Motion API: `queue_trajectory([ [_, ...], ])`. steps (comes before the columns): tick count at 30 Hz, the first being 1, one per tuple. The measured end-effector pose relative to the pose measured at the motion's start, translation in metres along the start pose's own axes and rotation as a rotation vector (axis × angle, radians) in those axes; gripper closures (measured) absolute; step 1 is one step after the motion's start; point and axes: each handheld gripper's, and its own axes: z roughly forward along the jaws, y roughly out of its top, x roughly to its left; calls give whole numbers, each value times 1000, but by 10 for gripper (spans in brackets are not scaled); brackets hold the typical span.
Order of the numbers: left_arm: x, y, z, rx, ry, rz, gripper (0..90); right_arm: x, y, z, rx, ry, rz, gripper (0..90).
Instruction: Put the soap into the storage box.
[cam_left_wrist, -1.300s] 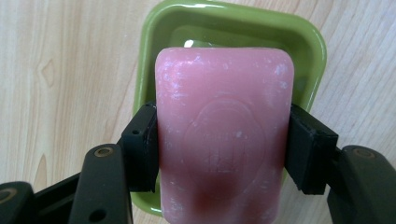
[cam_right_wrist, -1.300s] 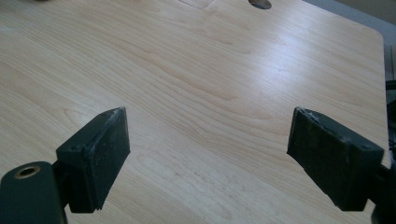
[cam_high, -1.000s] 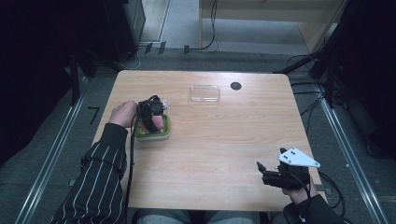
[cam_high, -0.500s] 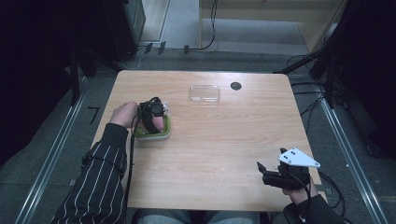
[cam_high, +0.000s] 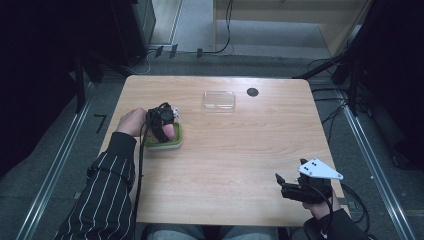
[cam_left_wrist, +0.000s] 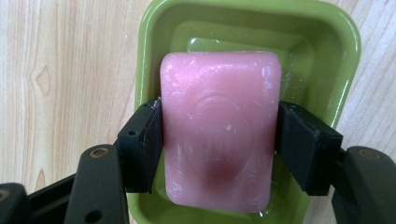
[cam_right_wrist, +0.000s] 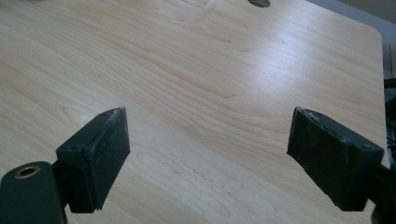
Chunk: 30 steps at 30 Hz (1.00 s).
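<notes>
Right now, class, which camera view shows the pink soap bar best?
The left gripper view: the pink soap bar sits close up between the left claw jaws, over the green soap dish, its embossed stamp visible. The high view shows a small pink patch behind that claw. The right gripper view shows the bare wooden table.

The high view looks down on the table (cam_high: 225, 165); both gripper views skim it close up.

No words or numbers could be read. The pink soap (cam_left_wrist: 219, 130) had a round stamp pressed in it, too faint to read.
</notes>
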Motion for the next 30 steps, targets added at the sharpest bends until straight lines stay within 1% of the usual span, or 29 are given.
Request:
queue_trajectory([
  [4,0,0,-3,5,6,-10,338,0,0,0,0,0,-2,138],
  [5,0,0,-4,14,11,-15,285,0,0,0,0,0,0,138],
  [6,0,0,-5,25,15,-29,261,0,0,0,0,-1,0,138],
  [7,-1,-1,-6,30,24,-36,218,0,0,0,0,0,0,138],
  [8,-1,-1,-7,33,22,-52,218,0,0,0,0,0,0,138],
  [9,-1,-1,-9,36,22,-64,179,0,0,0,0,0,0,138],
  [10,-1,-1,-10,32,18,-76,173,0,0,0,-1,0,-1,138],
  [11,-1,0,-12,35,5,-110,131,0,0,0,0,0,0,138],
  [12,-1,0,-12,35,5,-110,131,0,0,0,0,1,0,138],
  [13,-1,0,-12,33,8,-127,128,0,0,0,0,2,-2,138],
  [14,-1,0,-13,37,0,-141,128,0,0,0,0,2,-2,138],
  [15,-2,1,-15,36,-12,-177,102,0,0,0,-2,1,-2,138],
  [16,-2,0,-16,32,-15,-202,89,0,0,0,-2,1,-1,138],
  [17,-2,0,-16,32,-15,-202,77,0,0,0,-2,1,-1,138],
  [18,-3,0,-18,29,-15,-227,77,-1,0,0,-3,3,-2,138],
  [19,-4,-1,-21,16,-5,-265,61,0,0,0,1,6,-3,138],
  [20,-4,-1,-21,16,-5,-265,42,0,0,0,1,6,-4,138],
  [21,-5,-2,-22,10,-7,-286,42,0,0,0,1,6,-4,138],
  [23,-6,-5,-25,8,-24,-323,34,-1,0,-1,-4,2,1,138],
  [24,-8,-8,-28,1,-32,-355,33,0,0,-1,-5,3,3,138],
  [25,-8,-8,-28,1,-32,-355,33,0,0,-1,-5,3,3,138],
  [27,-11,-12,-32,-6,-33,-392,33,0,0,-1,-4,3,2,138],
  [29,-14,-15,-35,3,-34,-410,33,0,0,-1,-9,4,1,138],
  [30,-15,-17,-35,0,-37,-419,33,0,0,-1,-9,4,1,138],
])
